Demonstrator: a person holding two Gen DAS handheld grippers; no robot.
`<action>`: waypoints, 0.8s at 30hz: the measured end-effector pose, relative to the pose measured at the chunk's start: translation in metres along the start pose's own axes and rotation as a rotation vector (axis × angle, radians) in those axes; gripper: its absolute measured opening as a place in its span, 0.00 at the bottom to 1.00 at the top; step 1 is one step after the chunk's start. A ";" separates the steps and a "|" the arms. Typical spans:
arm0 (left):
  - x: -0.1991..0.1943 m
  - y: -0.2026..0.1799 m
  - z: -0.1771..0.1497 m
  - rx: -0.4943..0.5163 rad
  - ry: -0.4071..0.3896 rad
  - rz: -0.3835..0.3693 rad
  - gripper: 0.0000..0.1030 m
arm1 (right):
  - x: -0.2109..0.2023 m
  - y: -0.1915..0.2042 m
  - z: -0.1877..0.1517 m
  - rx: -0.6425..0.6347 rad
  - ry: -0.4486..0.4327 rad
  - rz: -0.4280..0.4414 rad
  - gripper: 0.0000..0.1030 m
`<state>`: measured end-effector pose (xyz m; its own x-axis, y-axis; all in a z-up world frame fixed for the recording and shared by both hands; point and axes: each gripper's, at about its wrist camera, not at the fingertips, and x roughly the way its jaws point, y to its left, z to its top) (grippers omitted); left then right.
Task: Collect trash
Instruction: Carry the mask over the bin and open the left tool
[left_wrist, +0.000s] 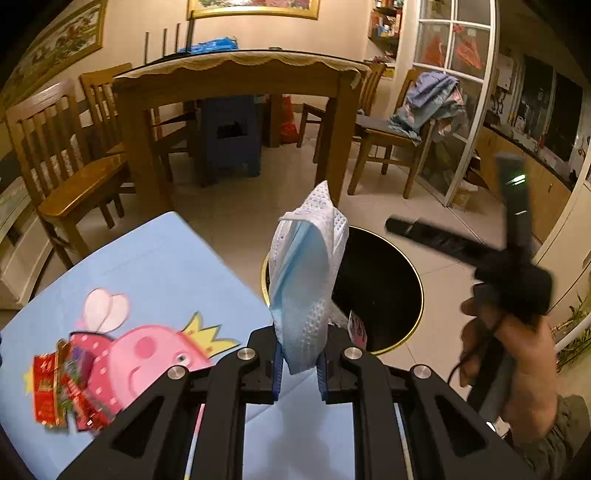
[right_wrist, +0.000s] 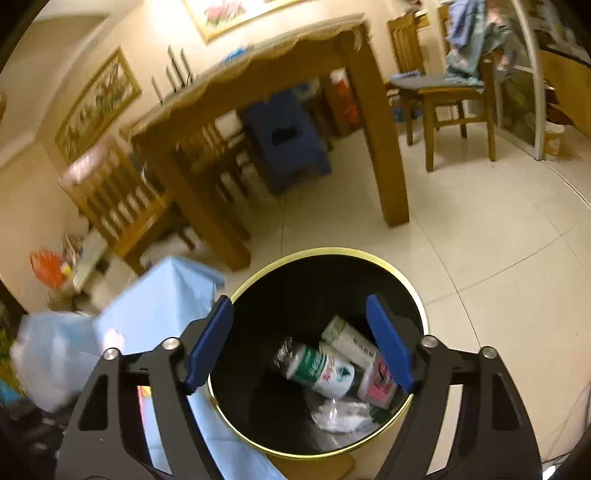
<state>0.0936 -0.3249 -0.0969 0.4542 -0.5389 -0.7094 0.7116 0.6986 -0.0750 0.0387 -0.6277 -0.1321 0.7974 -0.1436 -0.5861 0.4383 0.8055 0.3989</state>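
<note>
My left gripper (left_wrist: 300, 363) is shut on a blue and white face mask (left_wrist: 306, 273) and holds it upright above the edge of the blue table, beside the black trash bin (left_wrist: 384, 291) with a gold rim. A red wrapper (left_wrist: 62, 391) lies on the blue cartoon tablecloth (left_wrist: 147, 277) at the left. My right gripper (right_wrist: 299, 339) is open and empty, hovering over the bin (right_wrist: 258, 424), which holds a green and white bottle (right_wrist: 321, 373), a pink packet (right_wrist: 378, 384) and crumpled plastic (right_wrist: 340, 413). The mask shows blurred at the left of the right wrist view (right_wrist: 51, 362).
A wooden dining table (left_wrist: 236, 74) with chairs (left_wrist: 62, 162) stands beyond on the tiled floor. A blue stool (left_wrist: 231, 136) sits under it. A chair with clothes (left_wrist: 424, 107) and a glass door (left_wrist: 458, 92) are at the right. The right hand-held gripper (left_wrist: 509, 273) shows at the right.
</note>
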 end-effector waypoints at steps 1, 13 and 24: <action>0.005 -0.004 0.002 0.005 0.004 -0.002 0.13 | -0.003 -0.003 0.002 0.015 -0.009 0.015 0.75; 0.075 -0.049 0.035 0.082 0.049 -0.001 0.19 | -0.070 -0.059 0.028 0.226 -0.223 -0.024 0.85; 0.088 -0.062 0.032 0.114 0.045 -0.003 0.47 | -0.079 -0.069 0.027 0.233 -0.227 -0.047 0.86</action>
<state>0.1066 -0.4304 -0.1321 0.4293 -0.5172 -0.7404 0.7704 0.6375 0.0013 -0.0431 -0.6874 -0.0944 0.8348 -0.3233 -0.4457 0.5389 0.6456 0.5411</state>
